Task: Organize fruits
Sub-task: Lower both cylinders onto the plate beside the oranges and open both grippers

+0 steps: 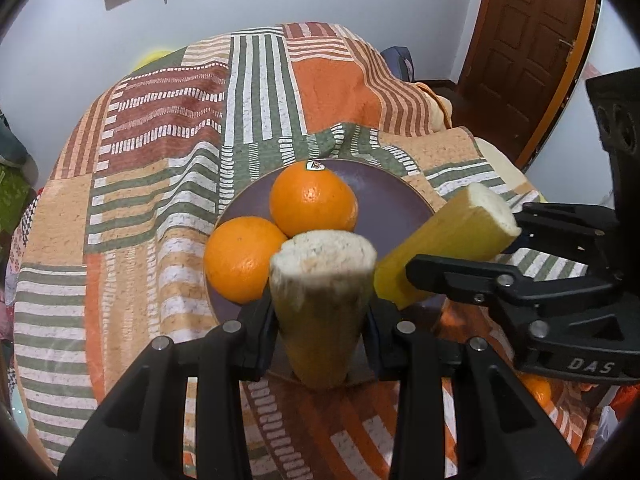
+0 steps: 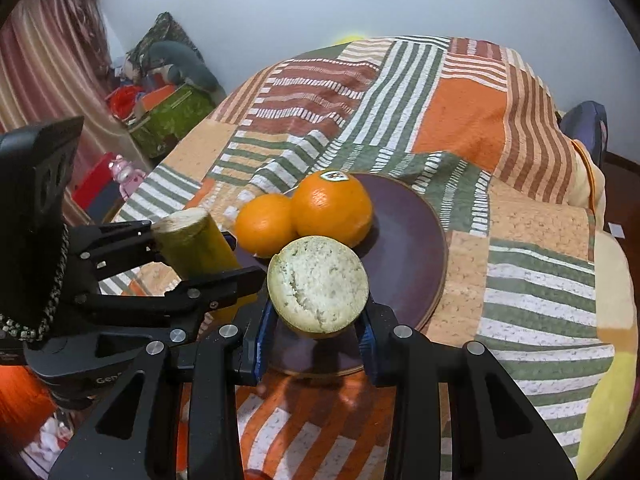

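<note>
A dark purple plate point(image 1: 394, 196) point(image 2: 412, 248) lies on the patterned blanket with two oranges on it. The one with a sticker point(image 1: 314, 200) point(image 2: 332, 208) touches the plain one point(image 1: 244, 258) point(image 2: 264, 224). My left gripper point(image 1: 320, 320) point(image 2: 202, 252) is shut on a yellow-green cane piece point(image 1: 324, 300) point(image 2: 192, 248), its white cut end up, at the plate's near-left edge. My right gripper point(image 2: 318, 332) point(image 1: 470, 240) is shut on a second cane piece point(image 2: 318, 284) point(image 1: 440, 240), over the plate's near edge.
The striped patchwork blanket point(image 1: 160, 200) point(image 2: 520, 240) covers a bed and bunches up behind the plate. Another orange point(image 1: 536, 388) shows low at the right. A wooden door point(image 1: 532, 48) stands at the back right. Boxes and a pink toy point(image 2: 126, 174) crowd the floor at the left.
</note>
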{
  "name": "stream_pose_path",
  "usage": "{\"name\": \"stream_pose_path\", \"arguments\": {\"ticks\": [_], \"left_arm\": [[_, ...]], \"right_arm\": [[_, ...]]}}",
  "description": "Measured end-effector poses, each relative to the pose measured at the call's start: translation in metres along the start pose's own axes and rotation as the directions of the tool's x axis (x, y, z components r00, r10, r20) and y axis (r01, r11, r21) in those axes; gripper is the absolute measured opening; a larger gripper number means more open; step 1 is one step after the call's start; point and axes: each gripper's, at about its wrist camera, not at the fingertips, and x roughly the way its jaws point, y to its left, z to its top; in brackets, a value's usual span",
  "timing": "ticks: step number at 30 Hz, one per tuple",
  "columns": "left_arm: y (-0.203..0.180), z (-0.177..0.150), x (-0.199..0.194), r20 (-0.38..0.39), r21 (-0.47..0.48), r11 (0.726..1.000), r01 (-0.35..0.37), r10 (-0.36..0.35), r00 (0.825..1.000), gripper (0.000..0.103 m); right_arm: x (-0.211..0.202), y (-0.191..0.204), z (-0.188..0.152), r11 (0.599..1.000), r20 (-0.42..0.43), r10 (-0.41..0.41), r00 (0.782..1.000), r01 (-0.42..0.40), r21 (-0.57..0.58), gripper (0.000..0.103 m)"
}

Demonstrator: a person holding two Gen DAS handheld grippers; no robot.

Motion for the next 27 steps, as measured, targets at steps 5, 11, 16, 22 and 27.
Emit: {"name": "stream_pose_path", "arguments": {"ticks": [5,11,16,22,27], "left_arm": [[-0.004,0.007,0.006,-0.003,-0.003,1.000,0.015,-0.015,1.000,0.036],[-0.016,0.008,0.009,0.009,0.047,0.999,-0.007,0.006,1.000,0.037],[-0.023,0.010,0.011,0.008,0.068,0.998,-0.006,0.005,1.000,0.040],[-0.018,0.012,0.016,-0.014,0.026,0.999,0.022,-0.022,1.000,0.043],[-0.020,0.009,0.010,0.003,0.050,0.998,0.024,-0.024,1.000,0.043]], "right_arm": [[0.001,-0.008,0.005,1.000,0.007,-0.020,1.000,0.020,-0.008,0.036],[-0.002,-0.025,-0.001,1.000,0.005,0.000,1.000,0.000,0.023,0.041],[-0.002,-0.028,-0.007,1.000,-0.018,-0.010,1.000,0.010,0.011,0.047],[0.001,-0.037,0.004,0.997,-0.021,-0.076,0.997,0.076,0.032,0.056],[0.005,-0.037,0.013,0.995,-0.015,-0.099,0.995,0.099,0.017,0.056]]}}
